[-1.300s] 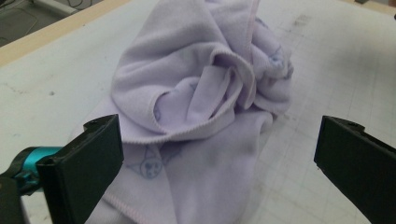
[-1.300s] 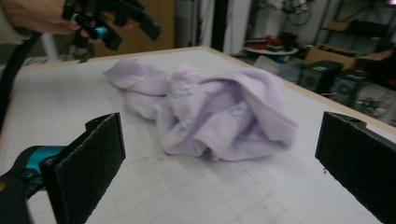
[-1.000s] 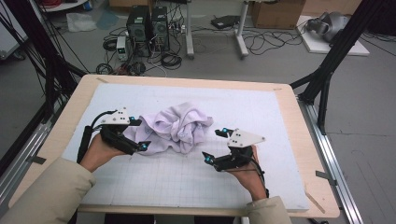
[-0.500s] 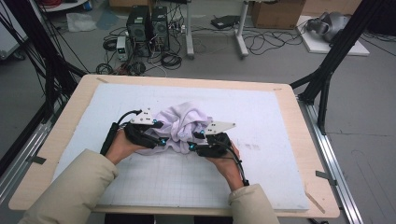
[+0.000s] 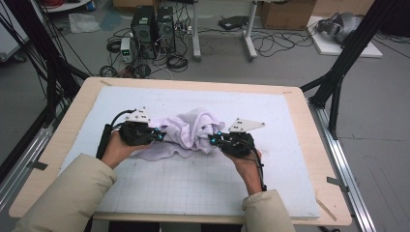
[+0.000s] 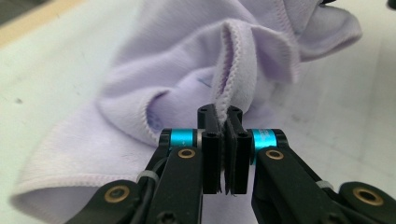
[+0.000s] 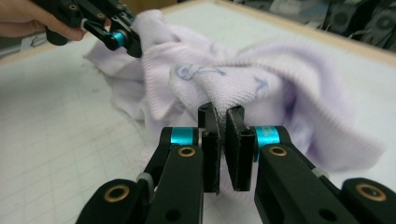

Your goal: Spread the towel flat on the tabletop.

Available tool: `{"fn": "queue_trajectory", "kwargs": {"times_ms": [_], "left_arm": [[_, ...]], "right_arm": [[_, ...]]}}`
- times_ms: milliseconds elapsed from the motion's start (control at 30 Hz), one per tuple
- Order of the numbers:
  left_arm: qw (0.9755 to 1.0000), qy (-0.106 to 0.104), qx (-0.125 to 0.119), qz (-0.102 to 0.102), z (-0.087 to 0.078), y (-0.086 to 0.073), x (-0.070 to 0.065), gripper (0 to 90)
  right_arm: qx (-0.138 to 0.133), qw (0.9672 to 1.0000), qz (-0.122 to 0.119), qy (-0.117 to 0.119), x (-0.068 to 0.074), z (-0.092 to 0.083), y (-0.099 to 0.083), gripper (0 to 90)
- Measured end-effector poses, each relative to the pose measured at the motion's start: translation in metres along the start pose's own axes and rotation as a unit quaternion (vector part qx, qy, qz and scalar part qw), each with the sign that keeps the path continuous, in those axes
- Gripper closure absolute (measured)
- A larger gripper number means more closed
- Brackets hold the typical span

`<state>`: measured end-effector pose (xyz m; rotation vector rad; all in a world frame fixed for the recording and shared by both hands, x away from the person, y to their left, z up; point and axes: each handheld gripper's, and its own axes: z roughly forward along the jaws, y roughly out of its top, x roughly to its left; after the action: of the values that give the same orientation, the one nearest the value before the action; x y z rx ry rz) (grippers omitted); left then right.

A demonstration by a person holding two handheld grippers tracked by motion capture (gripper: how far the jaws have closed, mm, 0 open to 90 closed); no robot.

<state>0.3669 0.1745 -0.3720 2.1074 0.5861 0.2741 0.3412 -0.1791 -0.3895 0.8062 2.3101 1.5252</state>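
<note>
A crumpled lilac towel (image 5: 191, 129) lies in the middle of the white gridded mat (image 5: 193, 183). My left gripper (image 5: 162, 136) is at its left side and my right gripper (image 5: 213, 140) at its right side. In the left gripper view the jaws (image 6: 223, 114) have just closed and pinch a stitched hem of the towel (image 6: 140, 93). In the right gripper view the jaws (image 7: 222, 114) have also just closed, on a thick fold of the towel (image 7: 266, 84) with blue print. The left gripper (image 7: 116, 37) shows far off at that view's top left, holding the cloth.
The mat covers a wooden table (image 5: 309, 145) with a bare rim all round. Black frame struts (image 5: 338, 72) stand at the right and left corners. Computers and cables (image 5: 154, 29) sit on the floor beyond the far edge.
Both grippers came in from the towel's sides with jaws open, closed on the cloth, and have since drawn slightly apart with it.
</note>
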Motion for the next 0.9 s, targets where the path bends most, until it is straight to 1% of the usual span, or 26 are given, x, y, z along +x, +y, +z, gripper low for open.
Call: {"fn": "queue_trajectory", "kwargs": {"times_ms": [33, 67, 133, 167, 200, 233, 267, 333, 367, 400, 433, 467, 500, 533, 567, 600, 633, 667, 700, 733, 767, 800, 833, 867, 900], "left_arm": [[1.0, 0.0, 0.0, 0.0, 0.0, 0.0, 0.0, 86.5], [0.9999, 0.003, -0.012, 0.002, -0.013, 0.005, 0.0, 86.5], [0.9997, 0.007, -0.025, -0.002, -0.027, 0.011, -0.001, 86.6], [0.9997, 0.007, -0.025, -0.002, -0.027, 0.011, -0.001, 86.6], [0.9995, 0.009, -0.03, -0.002, -0.033, 0.013, -0.001, 86.6], [0.9993, 0.014, -0.035, 0.0, -0.044, 0.018, 0.0, 86.6], [0.999, 0.019, -0.04, -0.001, -0.05, 0.02, 0.001, 86.6], [0.9985, 0.019, -0.05, -0.004, -0.062, 0.024, 0.005, 86.6], [0.9985, 0.019, -0.05, -0.004, -0.062, 0.024, 0.005, 86.6], [0.9981, 0.025, -0.056, -0.003, -0.068, 0.026, 0.007, 86.6], [0.9971, 0.034, -0.069, -0.005, -0.075, 0.028, 0.011, 86.6], [0.9961, 0.039, -0.079, -0.009, -0.078, 0.029, 0.015, 86.6], [0.9946, 0.05, -0.09, -0.012, -0.079, 0.029, 0.02, 86.6], [0.9946, 0.05, -0.09, -0.012, -0.079, 0.029, 0.02, 86.6], [0.9911, 0.072, -0.108, -0.03, -0.074, 0.029, 0.03, 86.6], [0.9895, 0.079, -0.111, -0.048, -0.068, 0.028, 0.037, 86.6], [0.9895, 0.079, -0.111, -0.048, -0.068, 0.028, 0.037, 86.7], [0.9888, 0.086, -0.109, -0.054, -0.063, 0.027, 0.042, 86.7], [0.9884, 0.09, -0.106, -0.061, -0.057, 0.026, 0.046, 86.7], [0.9886, 0.094, -0.098, -0.066, -0.052, 0.024, 0.05, 86.7], [0.9892, 0.097, -0.085, -0.069, -0.046, 0.023, 0.054, 86.7], [0.9895, 0.1, -0.073, -0.075, -0.04, 0.021, 0.057, 86.4], [0.9904, 0.097, -0.059, -0.079, -0.034, 0.019, 0.06, 85.4], [0.9918, 0.088, -0.036, -0.086, -0.023, 0.015, 0.065, 80.2], [0.9917, 0.088, -0.028, -0.09, -0.019, 0.013, 0.067, 68.7]], "right_arm": [[-0.004, 1.0, -0.003, -0.001, 0.0, -0.006, 0.002, 85.8], [-0.008, 1.0, -0.004, -0.003, -0.001, -0.013, 0.005, 85.9], [-0.014, 0.9998, -0.009, -0.011, -0.002, -0.027, 0.011, 85.9], [-0.014, 0.9998, -0.009, -0.011, -0.002, -0.027, 0.011, 85.9], [-0.02, 0.9997, -0.01, -0.014, -0.004, -0.035, 0.014, 85.9], [-0.025, 0.9995, -0.01, -0.019, -0.006, -0.048, 0.018, 85.9], [-0.027, 0.9994, -0.009, -0.019, -0.007, -0.052, 0.02, 85.9], [-0.035, 0.9991, -0.007, -0.023, -0.012, -0.063, 0.024, 86.0], [-0.035, 0.9991, -0.007, -0.023, -0.012, -0.063, 0.024, 86.0], [-0.049, 0.9984, -0.005, -0.027, -0.017, -0.073, 0.03, 86.0], [-0.053, 0.9981, -0.003, -0.03, -0.019, -0.076, 0.032, 86.0], [-0.062, 0.9974, 0.001, -0.036, -0.023, -0.078, 0.036, 86.1], [-0.07, 0.9966, 0.006, -0.043, -0.026, -0.078, 0.04, 86.2], [-0.08, 0.9952, 0.008, -0.055, -0.03, -0.077, 0.043, 86.2], [-0.086, 0.9937, 0.016, -0.07, -0.033, -0.072, 0.047, 86.2], [-0.089, 0.9922, 0.023, -0.084, -0.037, -0.067, 0.05, 86.2], [-0.091, 0.9901, 0.034, -0.102, -0.041, -0.058, 0.052, 86.0], [-0.091, 0.9877, 0.038, -0.122, -0.044, -0.053, 0.053, 85.3], [-0.091, 0.9877, 0.038, -0.122, -0.044, -0.053, 0.053, 85.3], [-0.091, 0.9872, 0.049, -0.121, -0.05, -0.041, 0.052, 80.5], [-0.091, 0.9872, 0.049, -0.121, -0.05, -0.041, 0.052, 80.5], [-0.081, 0.9886, 0.057, -0.114, -0.055, -0.031, 0.05, 68.2], [-0.07, 0.99, 0.06, -0.107, -0.057, -0.028, 0.048, 67.1], [-0.065, 0.9912, 0.064, -0.096, -0.058, -0.026, 0.047, 63.9], [-0.063, 0.9919, 0.066, -0.088, -0.059, -0.025, 0.046, 60.9]]}}
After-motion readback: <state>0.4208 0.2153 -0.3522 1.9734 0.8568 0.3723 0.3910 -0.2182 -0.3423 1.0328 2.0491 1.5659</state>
